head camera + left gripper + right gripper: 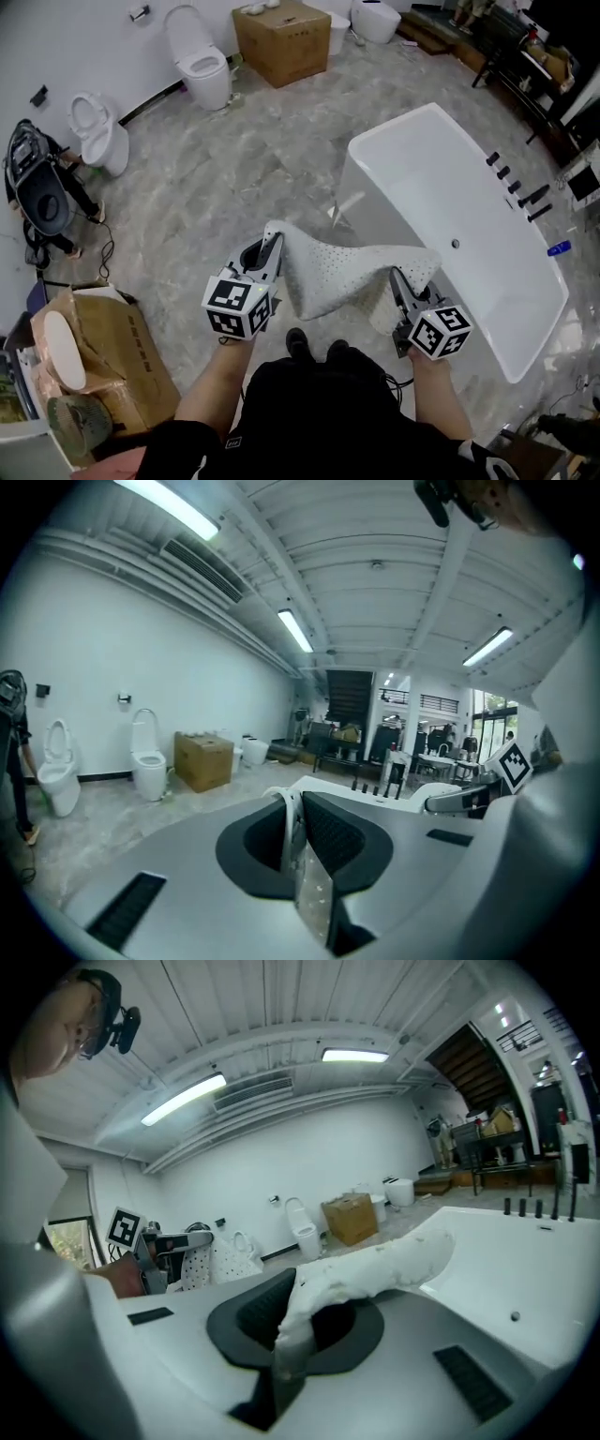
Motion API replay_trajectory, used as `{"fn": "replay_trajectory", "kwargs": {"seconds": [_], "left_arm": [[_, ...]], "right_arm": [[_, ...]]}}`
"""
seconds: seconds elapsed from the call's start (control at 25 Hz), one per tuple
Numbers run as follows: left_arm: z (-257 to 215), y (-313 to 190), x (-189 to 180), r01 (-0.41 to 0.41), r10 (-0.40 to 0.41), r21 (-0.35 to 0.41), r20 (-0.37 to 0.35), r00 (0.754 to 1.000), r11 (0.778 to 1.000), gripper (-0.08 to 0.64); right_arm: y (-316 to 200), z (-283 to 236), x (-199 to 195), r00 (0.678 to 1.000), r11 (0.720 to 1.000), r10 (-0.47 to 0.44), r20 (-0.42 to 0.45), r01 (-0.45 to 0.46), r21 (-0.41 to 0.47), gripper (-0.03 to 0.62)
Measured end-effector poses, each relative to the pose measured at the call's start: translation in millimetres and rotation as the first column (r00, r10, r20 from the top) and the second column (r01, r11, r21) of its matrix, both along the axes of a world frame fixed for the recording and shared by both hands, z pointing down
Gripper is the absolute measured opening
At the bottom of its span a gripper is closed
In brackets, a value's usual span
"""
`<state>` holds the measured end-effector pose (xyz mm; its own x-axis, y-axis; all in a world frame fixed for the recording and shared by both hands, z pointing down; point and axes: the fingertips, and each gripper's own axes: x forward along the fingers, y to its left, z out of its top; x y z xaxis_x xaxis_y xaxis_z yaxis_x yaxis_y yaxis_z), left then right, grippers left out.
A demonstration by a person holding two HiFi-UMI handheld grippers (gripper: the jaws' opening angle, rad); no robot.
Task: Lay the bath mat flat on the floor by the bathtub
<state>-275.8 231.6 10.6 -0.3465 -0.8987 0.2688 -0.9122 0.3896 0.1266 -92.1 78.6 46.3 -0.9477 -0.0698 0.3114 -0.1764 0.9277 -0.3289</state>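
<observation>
A white perforated bath mat hangs stretched between my two grippers, above the floor beside the white bathtub. My left gripper is shut on the mat's left corner; in the left gripper view a thin edge of the mat sits pinched between the dark pads. My right gripper is shut on the mat's right corner, and in the right gripper view the mat bulges out of the jaws toward the tub. The middle of the mat sags in a fold.
Two toilets stand along the far wall with a cardboard box beyond them. An open carton lies at the left near my feet, a dark stroller behind it. Black taps line the tub's far rim.
</observation>
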Motion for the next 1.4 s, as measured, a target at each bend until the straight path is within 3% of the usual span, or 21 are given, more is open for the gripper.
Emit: {"fn": "replay_trajectory", "kwargs": {"seconds": [0.2,0.36,0.68,0.8,0.92,1.2,1.4], "left_arm": [[9,-65,29,-0.149,0.149,-0.012,-0.033,0.988,0.989,0.025],[16,-117,71,-0.239,0.237,-0.028,-0.050,0.970,0.971,0.025],[33,-189,141,-0.387,0.382,-0.055,-0.081,0.921,0.920,0.025],[48,-212,152,-0.446,0.438,-0.076,-0.101,0.893,0.892,0.025],[67,-231,154,-0.527,0.517,-0.098,-0.113,0.849,0.844,0.025],[93,-267,137,-0.712,0.706,-0.131,-0.092,0.702,0.690,0.025],[112,-277,148,-0.793,0.782,-0.132,-0.133,0.609,0.595,0.025]], "right_arm": [[-38,6,62,0.984,0.984,0.176,-0.005,-0.176,-0.024,0.029],[-74,19,120,0.956,0.953,0.295,-0.004,-0.295,-0.068,0.029],[-109,30,189,0.919,0.917,0.393,-0.023,-0.394,-0.057,0.029],[-117,47,207,0.890,0.886,0.454,-0.049,-0.457,-0.084,0.029],[-121,66,218,0.842,0.836,0.532,-0.089,-0.539,-0.103,0.029],[-123,76,200,0.695,0.687,0.711,-0.103,-0.719,-0.108,0.029],[-101,87,181,0.656,0.648,0.742,-0.141,-0.755,-0.099,0.029]]}}
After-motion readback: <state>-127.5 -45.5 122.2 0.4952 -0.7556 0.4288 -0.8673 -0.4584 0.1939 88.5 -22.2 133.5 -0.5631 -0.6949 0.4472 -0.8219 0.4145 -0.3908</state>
